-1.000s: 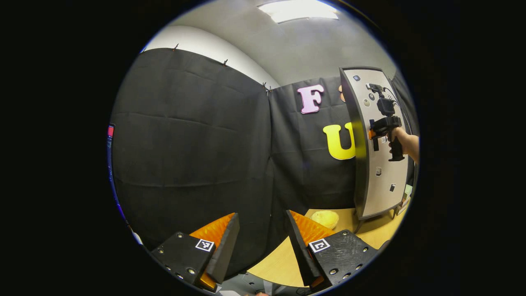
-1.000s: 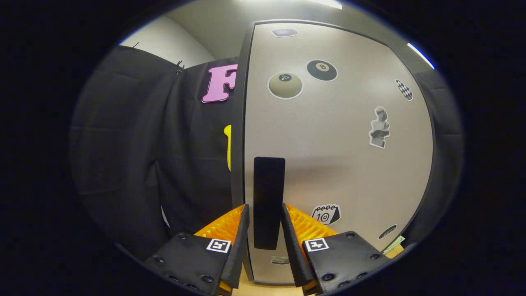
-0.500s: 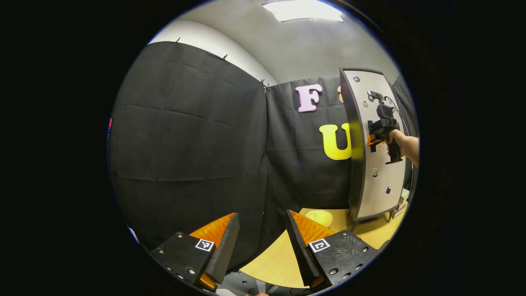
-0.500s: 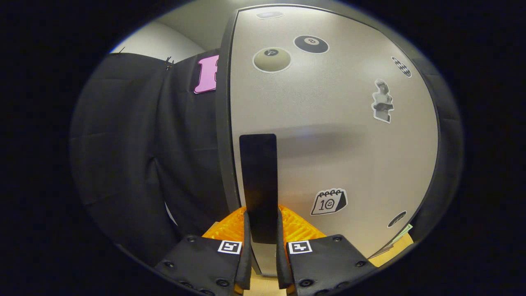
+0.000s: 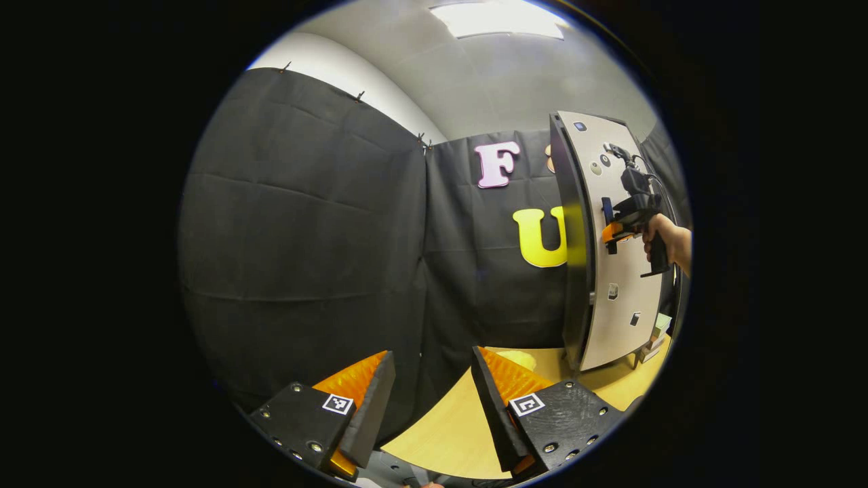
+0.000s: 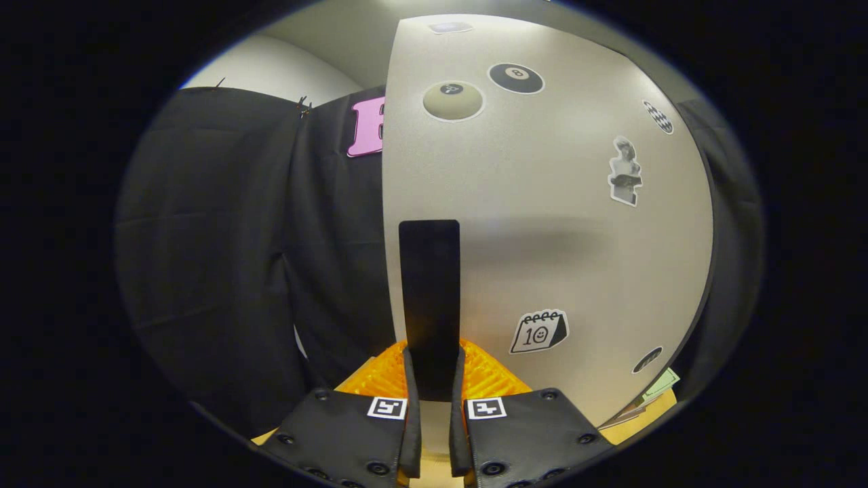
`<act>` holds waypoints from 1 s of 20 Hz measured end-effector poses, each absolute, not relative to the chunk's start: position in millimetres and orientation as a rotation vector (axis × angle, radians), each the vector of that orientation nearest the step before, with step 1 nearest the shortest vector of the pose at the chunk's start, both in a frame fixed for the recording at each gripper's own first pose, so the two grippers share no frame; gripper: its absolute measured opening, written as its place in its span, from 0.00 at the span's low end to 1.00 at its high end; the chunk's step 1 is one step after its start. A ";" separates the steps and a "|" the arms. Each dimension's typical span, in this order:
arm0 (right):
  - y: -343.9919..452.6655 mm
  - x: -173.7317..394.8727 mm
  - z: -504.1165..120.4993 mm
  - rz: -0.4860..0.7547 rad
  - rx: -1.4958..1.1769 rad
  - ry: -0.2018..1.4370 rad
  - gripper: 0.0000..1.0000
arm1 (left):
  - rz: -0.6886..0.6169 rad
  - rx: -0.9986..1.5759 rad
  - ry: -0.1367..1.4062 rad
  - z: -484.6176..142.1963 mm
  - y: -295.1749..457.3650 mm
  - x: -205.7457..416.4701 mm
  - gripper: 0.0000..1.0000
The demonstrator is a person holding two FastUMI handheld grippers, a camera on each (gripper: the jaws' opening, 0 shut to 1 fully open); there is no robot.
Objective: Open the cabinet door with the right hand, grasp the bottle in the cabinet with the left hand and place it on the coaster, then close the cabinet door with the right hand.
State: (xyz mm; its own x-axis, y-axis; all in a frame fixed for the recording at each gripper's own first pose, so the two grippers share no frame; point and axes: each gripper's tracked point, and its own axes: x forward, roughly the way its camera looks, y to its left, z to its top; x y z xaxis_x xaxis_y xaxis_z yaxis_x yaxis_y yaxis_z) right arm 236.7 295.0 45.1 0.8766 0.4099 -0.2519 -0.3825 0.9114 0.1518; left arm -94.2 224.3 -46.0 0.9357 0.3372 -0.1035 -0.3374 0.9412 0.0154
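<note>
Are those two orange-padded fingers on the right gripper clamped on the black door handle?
Yes. In the right gripper view the right gripper has both fingers pressed against the lower end of the black handle on the cabinet door.

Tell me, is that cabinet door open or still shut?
Slightly open. In the left gripper view the cabinet door stands off the dark cabinet side, its edge swung forward. The right hand-held gripper is clamped on the black handle.
</note>
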 end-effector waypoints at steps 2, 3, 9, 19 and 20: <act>290.6 223.0 52.0 0.445 0.095 0.273 0.15 | 0.306 0.011 0.097 -43.1 219.9 -96.9 0.66; 287.3 216.5 54.5 0.455 0.096 0.271 0.18 | 0.286 0.016 0.094 -42.1 216.8 -98.2 0.65; 262.7 184.8 55.6 0.475 0.112 0.275 0.18 | 0.189 0.026 0.080 -41.9 210.7 -100.4 0.65; 210.8 147.1 59.1 0.443 0.134 0.264 0.18 | 0.066 -0.002 0.068 -40.1 196.2 -103.0 0.65; 205.8 143.3 59.1 0.438 0.140 0.266 0.18 | 0.047 0.001 0.066 -37.7 191.2 -104.2 0.65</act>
State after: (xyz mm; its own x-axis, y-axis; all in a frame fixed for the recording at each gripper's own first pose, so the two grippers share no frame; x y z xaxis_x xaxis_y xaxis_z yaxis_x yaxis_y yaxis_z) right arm 143.3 205.8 59.1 0.8716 0.4363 -0.2236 -0.3998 0.8965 0.1908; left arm -104.2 191.2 -37.7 0.9967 0.0474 -0.0654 -0.0473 0.9989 0.0028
